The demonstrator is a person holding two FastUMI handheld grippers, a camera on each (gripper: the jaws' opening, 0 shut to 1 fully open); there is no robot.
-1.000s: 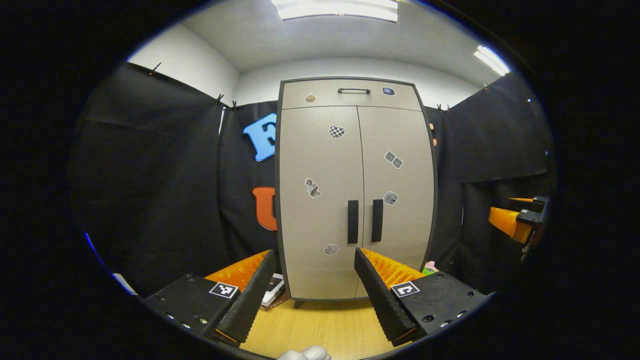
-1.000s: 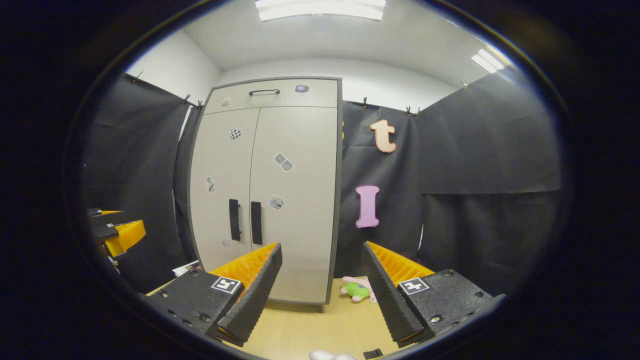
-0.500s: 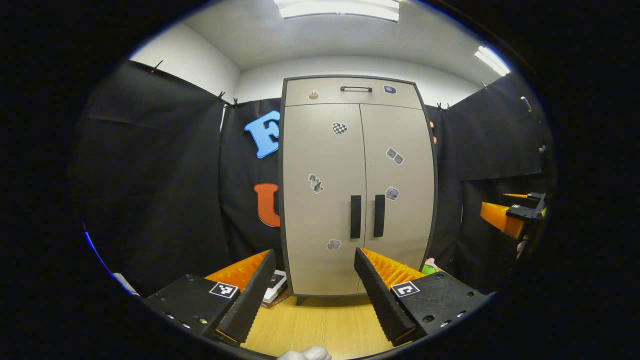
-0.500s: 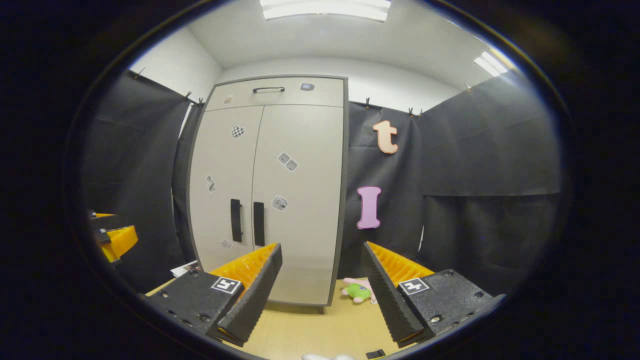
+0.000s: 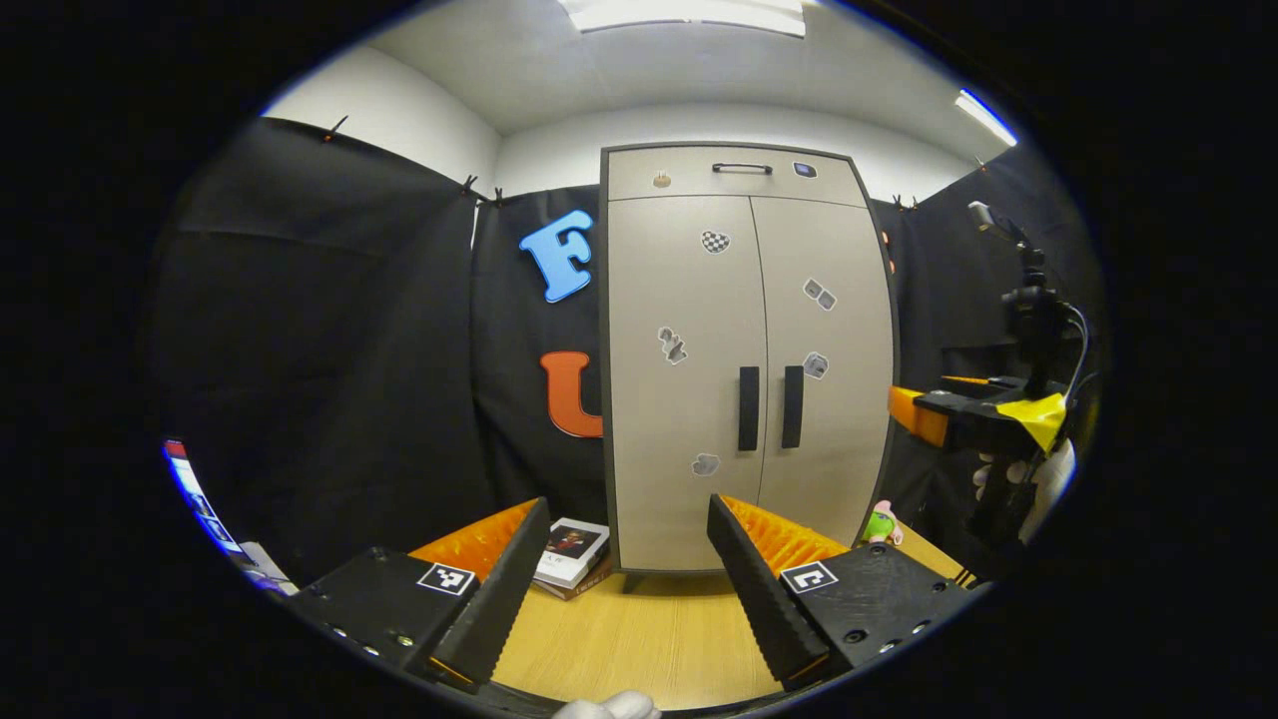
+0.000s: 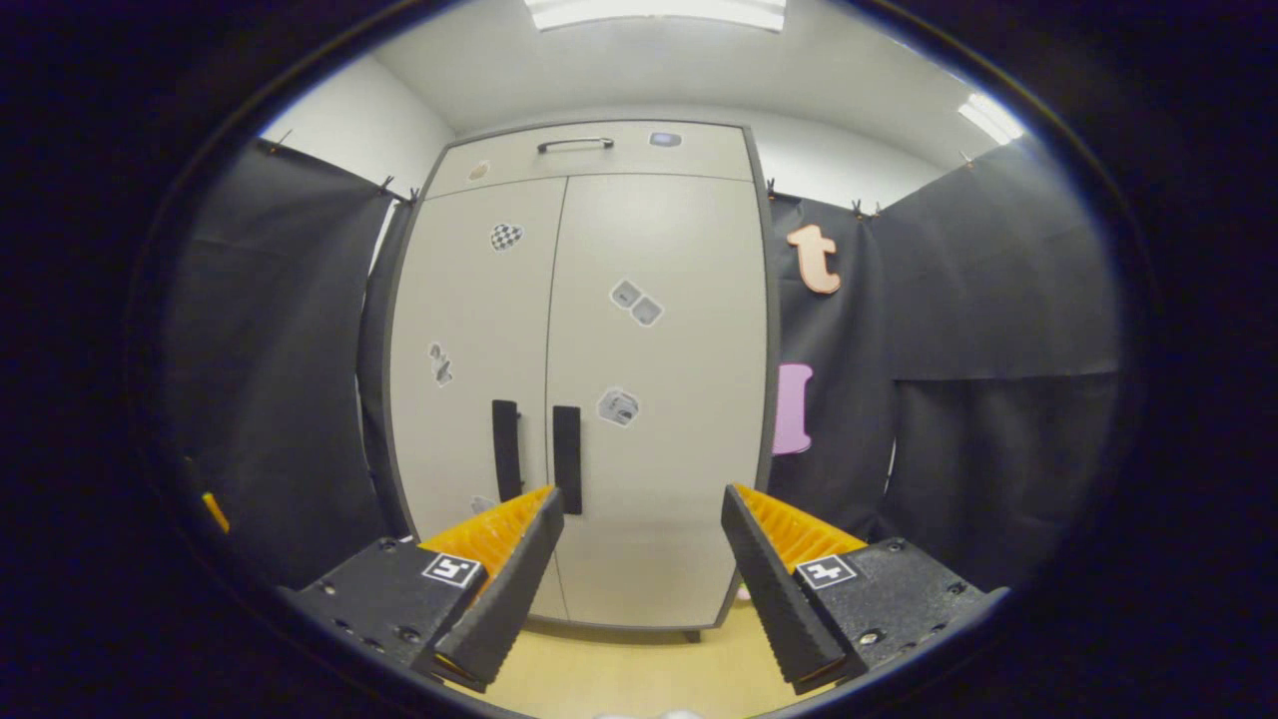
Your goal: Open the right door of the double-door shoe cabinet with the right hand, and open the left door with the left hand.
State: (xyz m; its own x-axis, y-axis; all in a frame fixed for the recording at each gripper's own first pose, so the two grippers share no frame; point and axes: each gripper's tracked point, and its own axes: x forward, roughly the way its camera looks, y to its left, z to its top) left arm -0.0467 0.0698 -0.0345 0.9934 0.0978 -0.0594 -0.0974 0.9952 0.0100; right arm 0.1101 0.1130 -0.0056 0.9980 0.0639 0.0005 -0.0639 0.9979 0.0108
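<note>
Wood-grain floor (image 5: 649, 639) under me, and both my claws gape wide, holding nothing. Far left, my left gripper (image 5: 619, 579) has slid back and left, so the shoe cabinet (image 5: 749, 350) now sits smaller, right of centre, doors shut. My right gripper (image 6: 639, 589) has pushed in closer; the right door (image 6: 659, 399) looms, its handle (image 6: 566, 459) just left of my fingers. I reckon the right handle goes first.

No legible text, brand or number appears on the tall beige double-door shoe cabinet (image 5: 747, 359); its small stickers (image 6: 636, 302) are too blurred to read, as is the book cover (image 5: 570, 542) beside it.
</note>
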